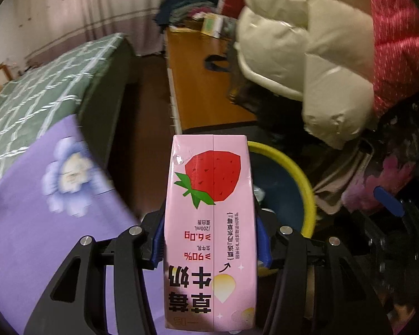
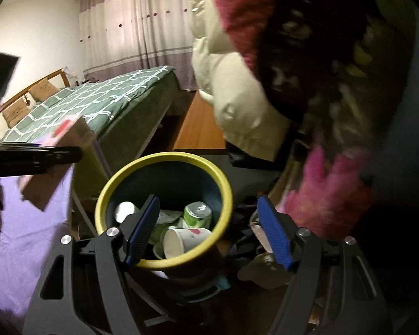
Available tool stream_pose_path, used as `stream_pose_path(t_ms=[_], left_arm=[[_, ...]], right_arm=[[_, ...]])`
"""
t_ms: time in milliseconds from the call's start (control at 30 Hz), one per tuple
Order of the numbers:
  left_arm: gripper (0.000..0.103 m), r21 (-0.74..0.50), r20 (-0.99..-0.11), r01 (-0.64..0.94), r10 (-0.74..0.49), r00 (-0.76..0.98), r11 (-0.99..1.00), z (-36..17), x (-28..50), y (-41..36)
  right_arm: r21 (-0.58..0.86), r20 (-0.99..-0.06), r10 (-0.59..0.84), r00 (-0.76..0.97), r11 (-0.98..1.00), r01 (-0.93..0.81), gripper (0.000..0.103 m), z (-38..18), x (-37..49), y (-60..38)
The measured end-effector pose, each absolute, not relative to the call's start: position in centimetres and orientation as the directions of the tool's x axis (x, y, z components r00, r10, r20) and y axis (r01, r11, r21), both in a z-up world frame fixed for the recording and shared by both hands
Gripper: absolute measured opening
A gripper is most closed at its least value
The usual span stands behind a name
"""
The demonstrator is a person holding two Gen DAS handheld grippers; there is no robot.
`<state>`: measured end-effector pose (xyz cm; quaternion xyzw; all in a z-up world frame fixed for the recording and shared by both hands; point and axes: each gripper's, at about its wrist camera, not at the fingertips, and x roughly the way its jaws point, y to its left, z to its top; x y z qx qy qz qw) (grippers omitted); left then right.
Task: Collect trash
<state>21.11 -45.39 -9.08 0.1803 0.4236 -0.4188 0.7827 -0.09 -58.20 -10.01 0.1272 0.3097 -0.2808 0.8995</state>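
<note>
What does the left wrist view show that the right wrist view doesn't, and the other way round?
Only the left wrist view shows the carton's face: a pink strawberry milk carton clamped in the left gripper, print upside down.

Only the right wrist view shows inside the bin: a paper cup, a green can and other trash, with the right gripper open and empty above it.

Both show the yellow-rimmed bin, the green checked bed, the purple cloth and the cream puffer jacket.
</note>
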Motion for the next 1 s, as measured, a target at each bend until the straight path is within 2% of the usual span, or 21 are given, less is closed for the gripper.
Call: stream_pose_path(t_ms=[200,400,433,467,533,600,633,833,1000], left_arm=[[0.051,-0.06,-0.848,0.831,-0.467,0.25,0.553,-11.8,20.3,-51.1],[0.051,-0.063,-0.857,0.825,-0.454,0.244,0.561,-13.3,20.9,-53.1],[0.056,-0.057,-0.855,0.822,-0.453,0.252,0.566,-13.4,21.0,-53.2],[0.074,-0.049,-0.853,0.818,-0.451,0.264,0.573,-13.4,21.1,-53.3],[0.088,-0.048,-0.837,0.804,-0.463,0.291,0.592,-12.6,21.2,-52.0],[0.09,-0.058,-0.823,0.804,-0.485,0.297,0.592,-11.3,21.0,-50.0],[0.095,-0.062,-0.814,0.805,-0.496,0.302,0.591,-10.6,20.8,-49.0],[0.098,-0.025,-0.705,0.763,-0.552,0.445,0.646,-5.6,18.5,-39.2],[0.098,-0.012,-0.614,0.665,-0.53,0.585,0.747,-3.1,16.8,-30.3]], right_arm=[[0.067,-0.635,-0.436,0.637,0.791,0.609,0.069,-10.5,-1.3,-59.5],[0.068,-0.64,-0.429,0.638,0.795,0.603,0.07,-10.6,-1.2,-59.2],[0.067,-0.64,-0.428,0.638,0.796,0.601,0.07,-10.6,-0.9,-58.9],[0.067,-0.641,-0.426,0.639,0.798,0.599,0.07,-10.6,-0.8,-58.7],[0.068,-0.64,-0.42,0.644,0.803,0.592,0.07,-10.6,-0.8,-58.4],[0.073,-0.639,-0.413,0.649,0.807,0.586,0.071,-10.6,-0.9,-58.3],[0.075,-0.64,-0.407,0.651,0.81,0.581,0.072,-10.6,-0.8,-58.1],[0.094,-0.641,-0.367,0.674,0.834,0.543,0.073,-10.7,-0.1,-56.5],[0.089,-0.631,-0.336,0.699,0.864,0.496,0.073,-10.0,0.6,-54.2]])
